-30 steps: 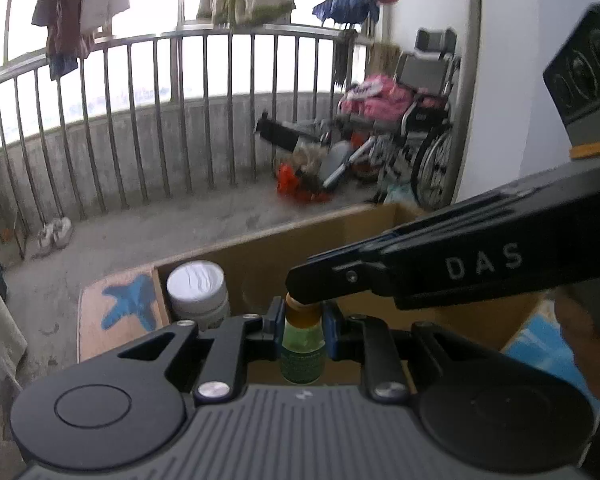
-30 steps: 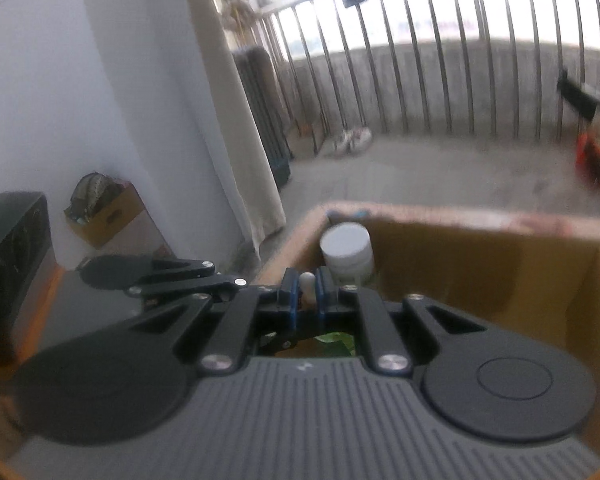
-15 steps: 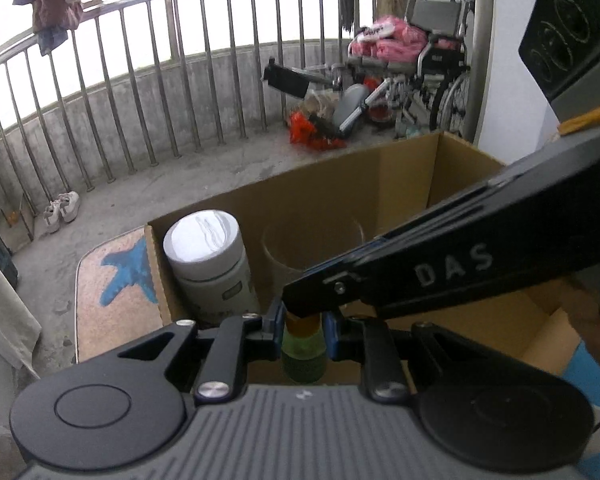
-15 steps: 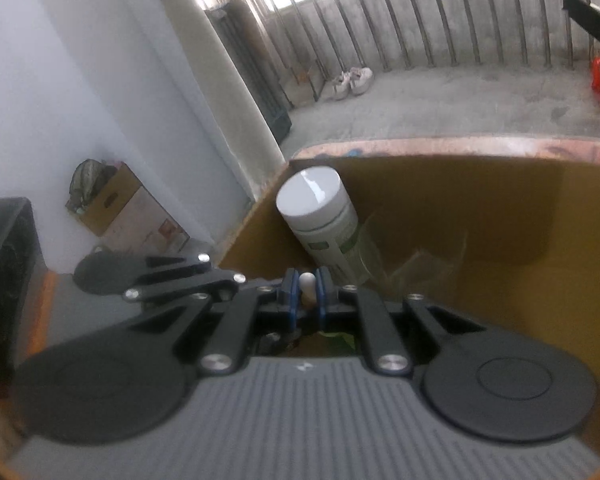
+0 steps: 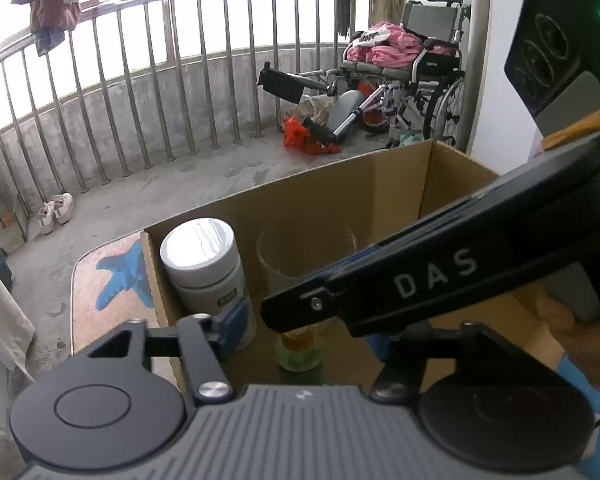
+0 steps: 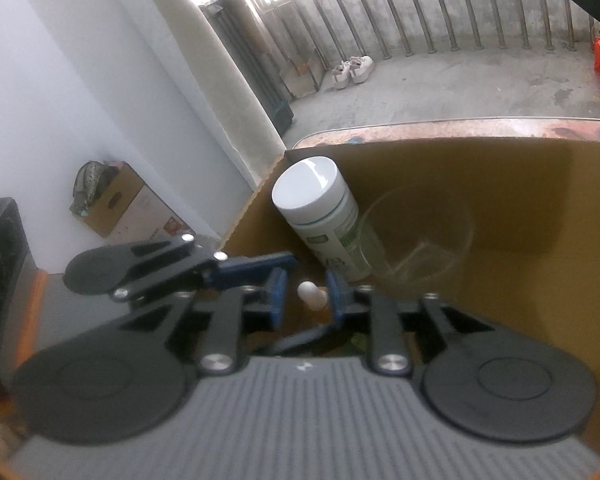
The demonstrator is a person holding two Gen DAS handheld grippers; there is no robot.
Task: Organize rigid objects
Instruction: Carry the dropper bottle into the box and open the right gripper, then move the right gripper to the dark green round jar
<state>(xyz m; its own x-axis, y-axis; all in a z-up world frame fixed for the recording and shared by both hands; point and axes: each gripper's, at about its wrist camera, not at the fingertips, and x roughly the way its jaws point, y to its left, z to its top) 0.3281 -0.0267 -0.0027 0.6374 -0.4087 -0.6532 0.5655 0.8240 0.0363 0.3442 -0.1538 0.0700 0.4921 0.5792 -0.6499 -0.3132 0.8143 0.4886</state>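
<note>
Small amber-and-green bottle (image 5: 300, 346) stands upright on the cardboard box (image 5: 400, 176) floor, near side, in front of the white-lidded jar (image 5: 204, 264) and clear glass (image 5: 306, 254).

Left hand-held gripper (image 5: 304, 330): spread, clear of the bottle; pinching it 0.5 s ago.

Right hand-held gripper (image 6: 306, 296): spread around the white cap; closed on it before.

Judged: bottle released.

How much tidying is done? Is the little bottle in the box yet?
Nearly there. Done: a white jar and a glass cup stand upright in the cardboard box. In hand: nothing. The small bottle seems to stand on the box floor, between the open left gripper and open right gripper. Left: lifting both grippers away. No other loose items show.
</note>
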